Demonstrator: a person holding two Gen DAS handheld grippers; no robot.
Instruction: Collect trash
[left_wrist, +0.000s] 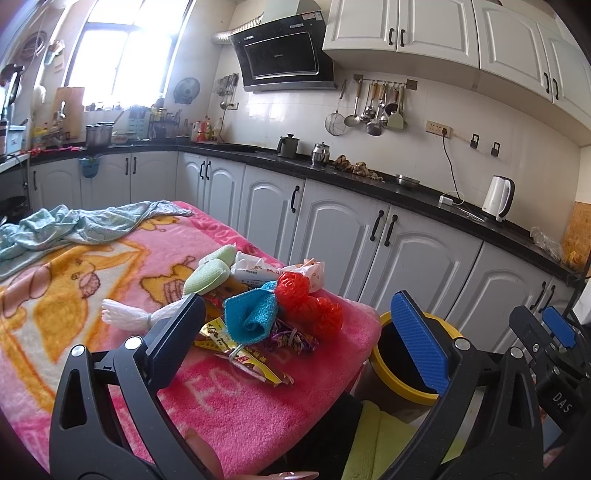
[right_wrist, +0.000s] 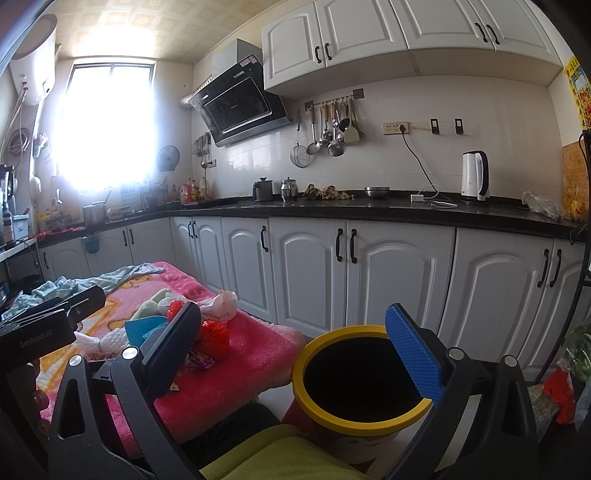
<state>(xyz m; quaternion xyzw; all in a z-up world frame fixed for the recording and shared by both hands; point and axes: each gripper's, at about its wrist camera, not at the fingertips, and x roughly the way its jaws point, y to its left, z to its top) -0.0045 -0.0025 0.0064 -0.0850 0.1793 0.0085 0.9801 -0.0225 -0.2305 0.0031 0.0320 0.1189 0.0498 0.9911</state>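
Both tongs, left (left_wrist: 299, 328) and right (right_wrist: 299, 347), gaped apart holding nothing; trash pile (left_wrist: 258, 310) sat on pink-blanketed worktop (left_wrist: 258, 406) beside yellow-rimmed bin (right_wrist: 354, 373); best pinch the topmost blue mesh scrubber (left_wrist: 251, 314) first.

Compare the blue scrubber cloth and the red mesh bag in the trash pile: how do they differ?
Colour: the blue scrubber cloth is opaque turquoise; the red mesh bag is glossy, translucent red.
Shape: the cloth is rolled into a cone with a textured weave; the bag is crumpled into lumpy bunches.
Position: in the left wrist view, the cloth lies left of the bag, which is nearer the yellow-rimmed bin.
Shared: both lie touching in the pile on the pink blanket, ungripped.
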